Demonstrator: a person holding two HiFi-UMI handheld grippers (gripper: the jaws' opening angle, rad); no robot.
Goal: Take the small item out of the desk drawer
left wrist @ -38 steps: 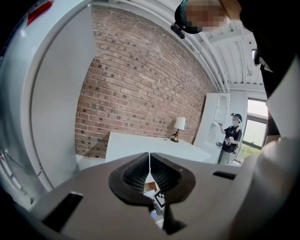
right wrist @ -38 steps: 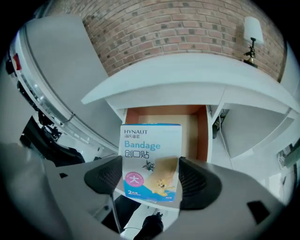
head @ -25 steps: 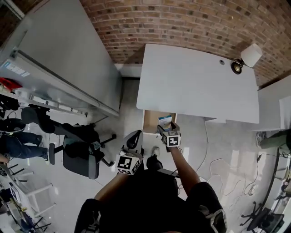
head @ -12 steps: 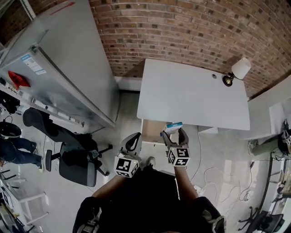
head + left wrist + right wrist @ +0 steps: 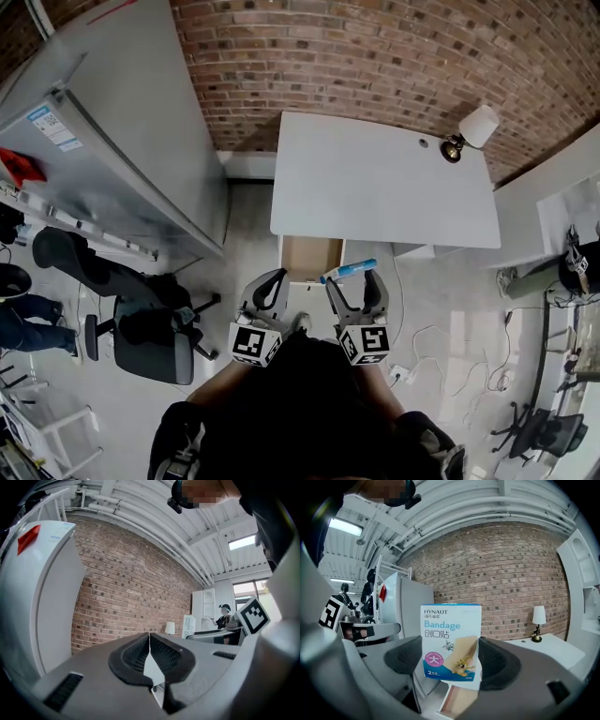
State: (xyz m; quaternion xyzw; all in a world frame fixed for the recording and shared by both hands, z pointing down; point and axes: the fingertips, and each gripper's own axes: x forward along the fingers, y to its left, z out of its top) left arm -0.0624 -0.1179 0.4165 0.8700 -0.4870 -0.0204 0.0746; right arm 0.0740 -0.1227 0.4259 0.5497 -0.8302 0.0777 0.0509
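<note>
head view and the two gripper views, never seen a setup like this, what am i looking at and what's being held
There is no robot here. A person holds a two-jaw gripper in each hand. The head view comes from a camera on the person's head, looking steeply down at a white desk that stands against a brick wall. A lamp stands on the desk's far corner. Under the desk's near edge, a drawer is pulled open. The other two pictures come from cameras that ride on the grippers and look along their jaws. The left gripper has its jaws closed together with nothing between them. The right gripper is clamped on a small blue and white bandage box, held up in front of the desk and out of the drawer.
</note>
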